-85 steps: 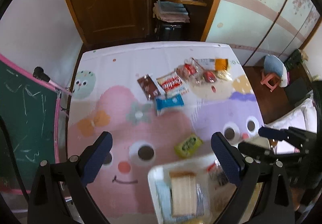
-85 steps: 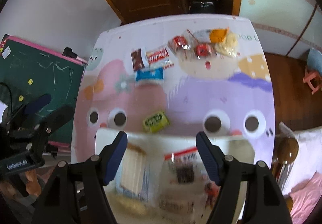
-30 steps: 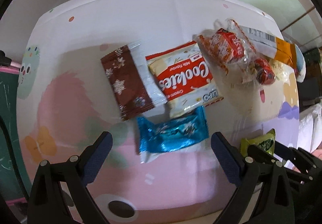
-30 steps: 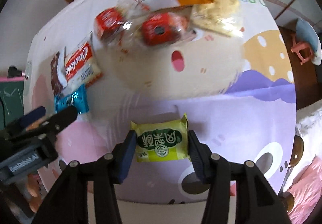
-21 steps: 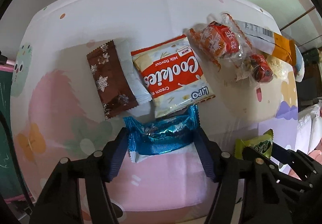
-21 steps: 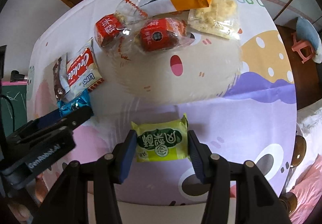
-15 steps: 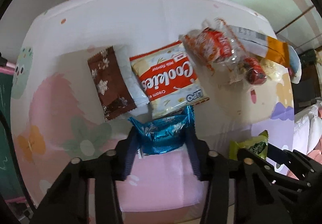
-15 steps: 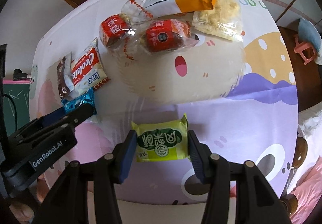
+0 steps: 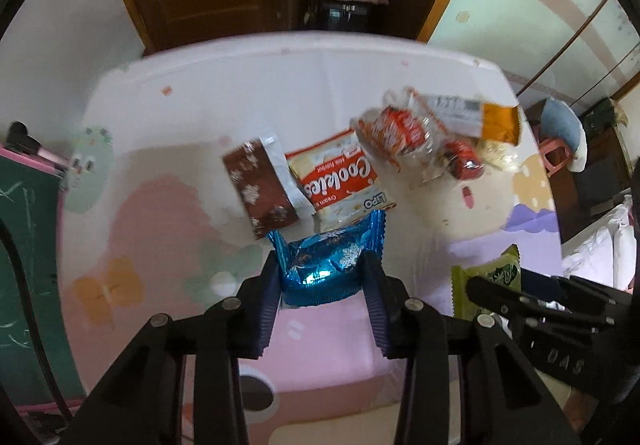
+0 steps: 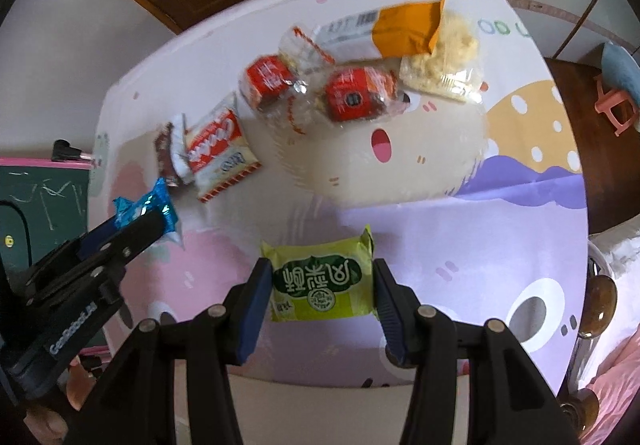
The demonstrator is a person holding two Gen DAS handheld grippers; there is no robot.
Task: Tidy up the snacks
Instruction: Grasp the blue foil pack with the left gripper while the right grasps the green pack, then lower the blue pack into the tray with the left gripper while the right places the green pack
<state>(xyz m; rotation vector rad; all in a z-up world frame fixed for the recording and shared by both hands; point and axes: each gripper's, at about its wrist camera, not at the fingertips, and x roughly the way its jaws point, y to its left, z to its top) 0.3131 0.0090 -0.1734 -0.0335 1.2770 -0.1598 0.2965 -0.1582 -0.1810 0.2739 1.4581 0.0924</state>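
Your left gripper [image 9: 322,277] clamps the blue packet [image 9: 326,263], your right gripper [image 10: 322,285] the green packet [image 10: 322,281]; five snacks remain toward the tabletop's [image 10: 440,205] far edge.

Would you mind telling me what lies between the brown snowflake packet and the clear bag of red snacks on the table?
The red-and-white Cookies pack lies there, seen best in the left wrist view.

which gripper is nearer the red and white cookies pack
Left. The left gripper, shut on the blue packet, is just below the cookies pack. The right gripper, shut on the green packet, is farther off to the side.
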